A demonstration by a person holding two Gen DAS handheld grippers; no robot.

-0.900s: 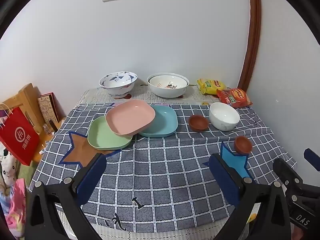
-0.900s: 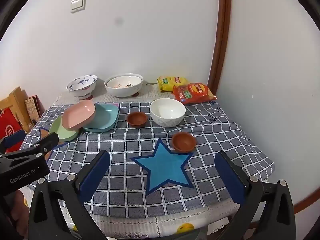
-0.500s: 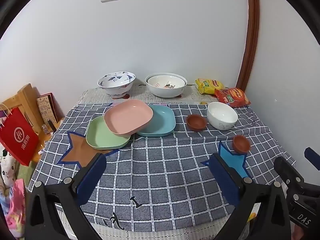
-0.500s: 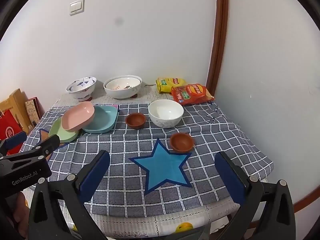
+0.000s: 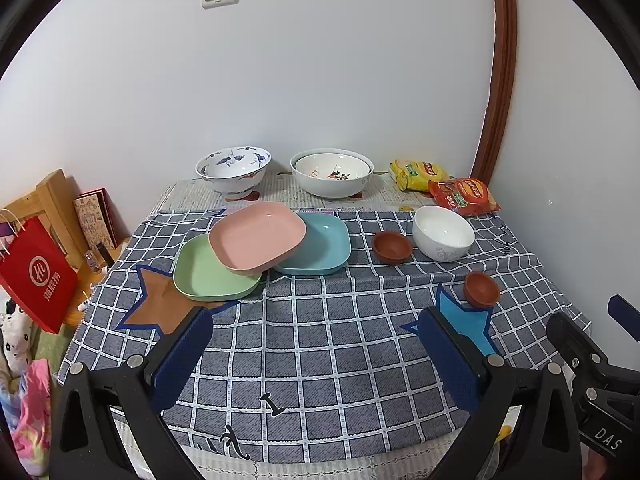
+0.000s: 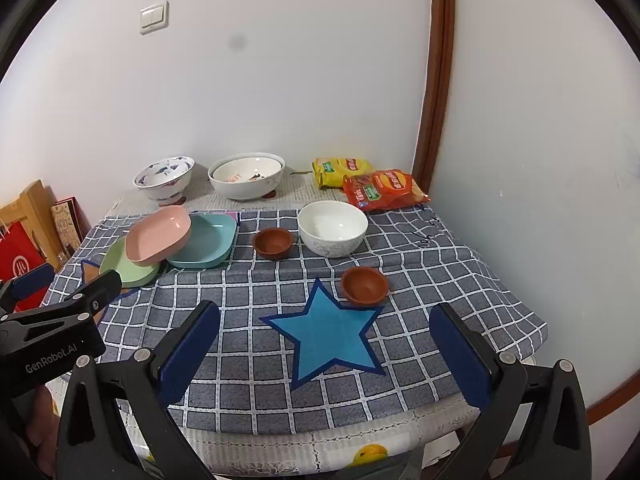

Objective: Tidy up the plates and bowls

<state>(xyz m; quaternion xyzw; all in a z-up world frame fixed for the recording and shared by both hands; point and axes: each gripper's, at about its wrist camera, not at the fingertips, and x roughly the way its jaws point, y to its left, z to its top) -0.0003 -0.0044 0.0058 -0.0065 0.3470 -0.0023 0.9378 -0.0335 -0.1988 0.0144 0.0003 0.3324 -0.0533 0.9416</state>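
Note:
A pink plate lies tilted across a green plate and a teal plate on the checked cloth. A white bowl and two small brown bowls stand to the right. In the right wrist view I see the pink plate, the white bowl and the brown bowls. My left gripper and right gripper are both open and empty above the table's front edge.
A blue-patterned bowl and a large white bowl stand at the back by the wall, with two snack bags at the back right. A blue star patch and a brown star patch mark the cloth. A red bag hangs left.
Both grippers have pulled back and risen slightly, so the table looks a little farther away. No dish has moved.

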